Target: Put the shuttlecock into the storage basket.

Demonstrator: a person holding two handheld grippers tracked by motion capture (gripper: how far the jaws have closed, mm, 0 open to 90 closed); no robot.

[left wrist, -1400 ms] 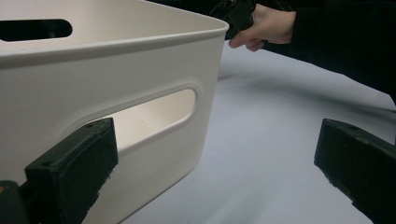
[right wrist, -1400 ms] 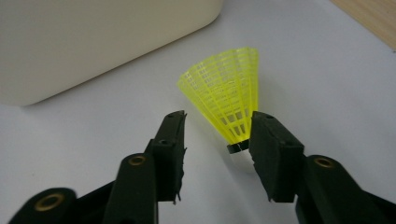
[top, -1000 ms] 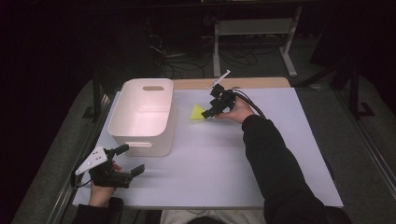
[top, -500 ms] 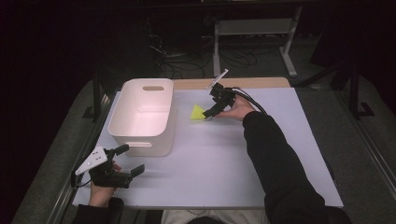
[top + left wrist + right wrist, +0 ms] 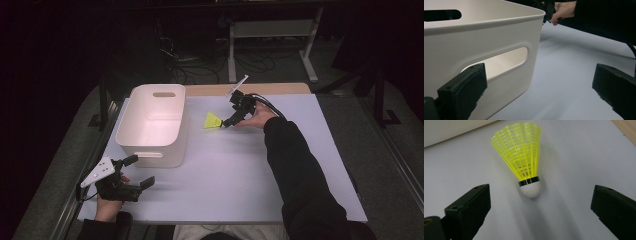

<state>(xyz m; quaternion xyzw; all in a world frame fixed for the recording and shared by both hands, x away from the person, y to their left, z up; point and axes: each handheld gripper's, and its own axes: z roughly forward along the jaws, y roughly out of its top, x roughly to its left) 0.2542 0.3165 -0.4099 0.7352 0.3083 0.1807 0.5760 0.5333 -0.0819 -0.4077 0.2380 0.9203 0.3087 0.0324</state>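
Both grippers' jaws gape, right gripper (image 5: 226, 123) facing shuttlecock (image 5: 524, 157); bin (image 5: 484, 50) cropped.

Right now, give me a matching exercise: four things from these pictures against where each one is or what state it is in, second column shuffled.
Things:
1. shuttlecock
2. white bin
3. left gripper
4. right gripper

States:
a. open, at the table's near left corner
b. lying on the table, cork toward the right gripper view's camera
c. open, just short of the cork
d. empty, on the table's left side

Pairs: 1-b, 2-d, 3-a, 4-c
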